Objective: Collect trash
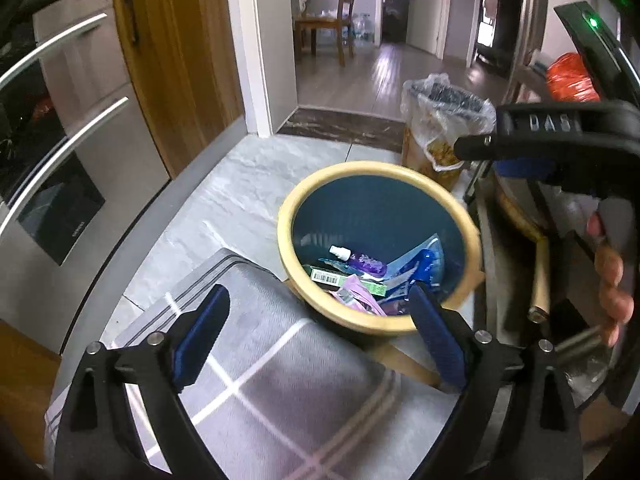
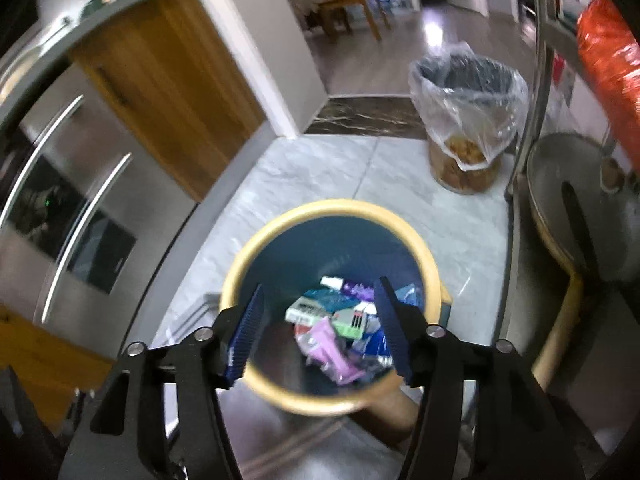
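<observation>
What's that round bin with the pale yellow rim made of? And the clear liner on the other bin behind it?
The round bin looks like wood or bamboo at the rim: pale yellow, matte, thick-edged, though moulded plastic is possible. Its inside wall is a flat, dull teal, maybe paint. The liner is thin clear plastic film: it crinkles, shines in patches, and lets the second bin with its brown mottled pattern show through.

We hold the left gripper (image 1: 320,338) with fingers (image 1: 204,334) spread wide, nothing between them. Right gripper (image 2: 318,330) likewise spread and empty, tilted downward; our right hand (image 1: 612,280) grips its handle.
</observation>
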Available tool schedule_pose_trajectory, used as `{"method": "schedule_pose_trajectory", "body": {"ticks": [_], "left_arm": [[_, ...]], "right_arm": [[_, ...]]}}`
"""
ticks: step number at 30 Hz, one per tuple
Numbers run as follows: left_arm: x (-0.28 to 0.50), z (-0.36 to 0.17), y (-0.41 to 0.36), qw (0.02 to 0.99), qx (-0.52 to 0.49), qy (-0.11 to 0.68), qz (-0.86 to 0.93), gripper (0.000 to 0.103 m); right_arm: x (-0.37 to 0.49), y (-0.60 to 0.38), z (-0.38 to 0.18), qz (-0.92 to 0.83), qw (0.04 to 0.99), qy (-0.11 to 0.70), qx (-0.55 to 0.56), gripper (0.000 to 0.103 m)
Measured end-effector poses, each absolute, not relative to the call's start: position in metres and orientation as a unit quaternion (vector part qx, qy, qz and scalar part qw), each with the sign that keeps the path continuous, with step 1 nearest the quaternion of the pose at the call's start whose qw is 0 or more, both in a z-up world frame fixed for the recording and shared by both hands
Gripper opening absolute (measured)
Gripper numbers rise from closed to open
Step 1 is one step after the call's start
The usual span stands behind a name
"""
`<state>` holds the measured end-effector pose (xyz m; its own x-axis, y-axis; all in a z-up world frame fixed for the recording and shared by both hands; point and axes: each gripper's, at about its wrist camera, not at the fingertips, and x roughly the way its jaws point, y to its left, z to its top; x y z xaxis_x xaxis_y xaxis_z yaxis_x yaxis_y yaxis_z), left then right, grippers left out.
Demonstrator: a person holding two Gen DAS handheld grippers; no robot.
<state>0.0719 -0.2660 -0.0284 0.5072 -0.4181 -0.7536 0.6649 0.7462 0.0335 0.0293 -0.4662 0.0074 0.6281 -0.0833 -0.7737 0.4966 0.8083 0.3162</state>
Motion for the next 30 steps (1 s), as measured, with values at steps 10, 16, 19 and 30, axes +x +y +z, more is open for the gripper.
{"method": "schedule_pose_trajectory", "body": {"ticks": [10,16,19,30], "left_arm": [[0.032,0.002,-0.205,0.874,0.138,0.353,-0.304,0.097],[0.026,0.001,-0.167,0.886,0.111,0.354,-0.277,0.097],[0.03,-0.006,-0.151,0.889,0.086,0.366,-0.263,0.097],[0.031,-0.011,-0.131,0.896,0.071,0.368,-0.24,0.097]], "right_arm": [[-0.02,-0.399,0.023,-0.154,0.867,0.405,0.246,0.093],[-0.035,-0.355,0.035,-0.157,0.892,0.39,0.164,0.096],[-0.036,-0.343,0.034,-0.163,0.896,0.392,0.134,0.097],[-0.038,-0.338,0.034,-0.172,0.896,0.391,0.121,0.098]]}}
